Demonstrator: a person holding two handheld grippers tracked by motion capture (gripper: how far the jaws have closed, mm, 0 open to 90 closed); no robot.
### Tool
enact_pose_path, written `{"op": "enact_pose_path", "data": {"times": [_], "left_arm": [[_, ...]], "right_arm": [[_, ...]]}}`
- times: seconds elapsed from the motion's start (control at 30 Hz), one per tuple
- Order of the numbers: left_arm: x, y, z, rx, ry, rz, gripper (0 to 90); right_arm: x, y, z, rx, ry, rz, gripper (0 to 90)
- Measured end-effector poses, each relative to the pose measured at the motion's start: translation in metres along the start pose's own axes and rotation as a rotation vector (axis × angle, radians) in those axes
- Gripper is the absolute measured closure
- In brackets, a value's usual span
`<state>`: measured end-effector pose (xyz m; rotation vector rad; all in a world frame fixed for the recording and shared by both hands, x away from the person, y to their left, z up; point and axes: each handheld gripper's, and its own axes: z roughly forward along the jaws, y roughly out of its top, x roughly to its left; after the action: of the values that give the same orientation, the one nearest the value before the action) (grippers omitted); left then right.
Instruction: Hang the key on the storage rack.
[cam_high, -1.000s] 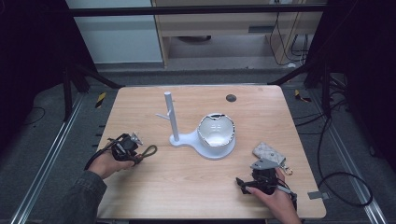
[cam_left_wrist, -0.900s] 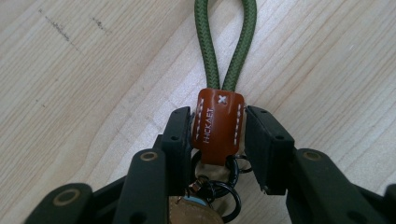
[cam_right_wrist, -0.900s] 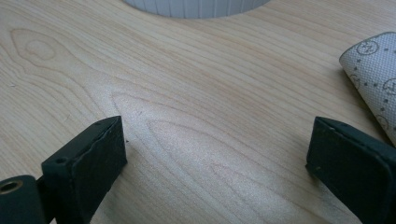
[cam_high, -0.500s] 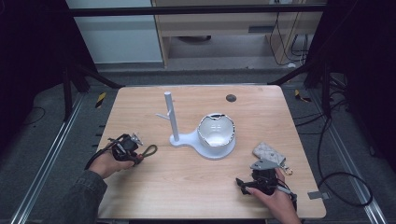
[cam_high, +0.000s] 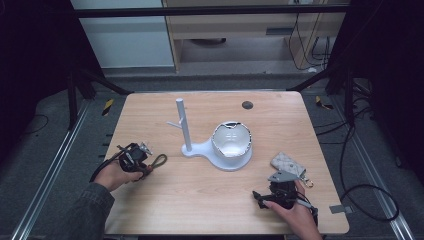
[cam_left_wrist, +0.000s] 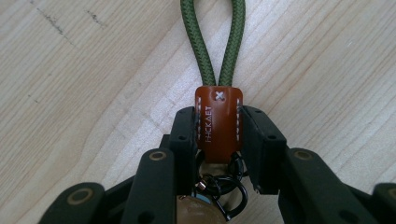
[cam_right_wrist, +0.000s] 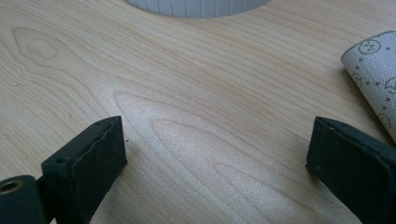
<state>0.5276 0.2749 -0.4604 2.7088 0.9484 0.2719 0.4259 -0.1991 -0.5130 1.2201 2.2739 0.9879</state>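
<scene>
The surface (cam_high: 210, 195) is pale wood with a plain grain, rectangular with rounded corners, set in a dark frame; a small dark round disc (cam_high: 247, 105) sits near its far edge.

At the middle stands a white stand (cam_high: 186, 131): a flat, rounded base carrying a slim upright post with a short side peg, matt like moulded plastic. On the same base, beside the post, rests a white bowl (cam_high: 231, 140) with a jagged, broken-looking rim. In the right gripper view the ribbed white edge of this base (cam_right_wrist: 196, 7) shows at the top.

Near the right edge lies a pale grey pouch (cam_high: 288, 164), woven in texture and printed with small round emblems and dots; the emblems are too small to read. A small metal clasp lies at its near end.

The left gripper (cam_high: 136, 156) lies low at the left, held in a person's hand (cam_high: 114, 175). Its fingers (cam_left_wrist: 183, 135) pinch a key strap (cam_left_wrist: 218, 122) by its brown leather tab, stitched in white with a cross stitch at the top and stamped lettering that appears to read "HICKAET". From the tab a loop of olive braided cord (cam_left_wrist: 212, 42) runs forward flat on the wood. Behind the tab, black wire rings and a brass-coloured piece sit between the fingers.

The right gripper (cam_high: 272, 196) rests at the near right, just short of the pouch, fingers (cam_right_wrist: 95, 154) spread wide over bare wood, gripping nothing
</scene>
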Motion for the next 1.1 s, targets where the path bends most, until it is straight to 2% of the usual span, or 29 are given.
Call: {"op": "enact_pose_path", "data": {"times": [0.03,0.2,0.47,0.57,0.67,0.7,0.73,0.77,0.87,0.93,1.0,1.03,1.07,1.1], "left_arm": [[0.000,0.001,-0.002,0.002,0.005,0.012,66.2],[-0.004,0.001,-0.009,-0.006,0.011,0.020,66.2],[-0.014,0.002,-0.029,-0.059,0.035,0.039,66.3],[-0.020,0.002,-0.039,-0.095,0.037,0.047,66.3],[-0.022,0.002,-0.044,-0.125,0.037,0.038,66.3],[-0.023,0.002,-0.048,-0.151,0.039,0.033,66.3],[-0.023,0.002,-0.048,-0.151,0.039,0.033,66.3],[-0.024,0.001,-0.053,-0.177,0.037,0.024,66.3],[-0.025,0.001,-0.056,-0.193,0.038,0.018,66.3],[-0.028,0.000,-0.062,-0.227,0.047,0.015,66.3],[-0.029,0.000,-0.064,-0.237,0.051,0.012,66.4],[-0.032,0.000,-0.068,-0.262,0.058,0.006,66.3],[-0.032,0.000,-0.068,-0.262,0.058,0.006,66.3],[-0.035,0.000,-0.073,-0.292,0.061,-0.007,66.4]], "right_arm": [[0.000,0.000,0.000,0.000,0.000,-0.001,4.7],[0.000,0.000,0.000,0.000,0.000,-0.001,4.7],[0.000,0.000,0.000,-0.001,0.000,-0.003,4.7],[0.000,0.000,0.000,0.000,0.000,0.000,4.7],[0.000,0.000,0.000,-0.001,0.000,-0.002,4.7],[0.000,0.000,0.000,-0.001,0.000,-0.001,4.6],[0.000,0.000,0.000,0.000,0.000,-0.001,4.7],[0.000,0.000,0.000,-0.001,0.000,-0.003,4.7],[0.000,0.000,0.000,0.000,0.000,-0.003,4.7],[0.000,0.000,0.000,-0.001,0.000,-0.002,4.7],[0.000,0.000,0.000,0.000,0.000,0.000,4.7],[0.000,0.000,0.000,0.000,0.000,-0.001,4.6],[0.000,0.000,0.000,0.000,0.000,-0.001,4.6],[0.000,0.000,0.000,0.000,0.000,-0.001,4.7]]}}
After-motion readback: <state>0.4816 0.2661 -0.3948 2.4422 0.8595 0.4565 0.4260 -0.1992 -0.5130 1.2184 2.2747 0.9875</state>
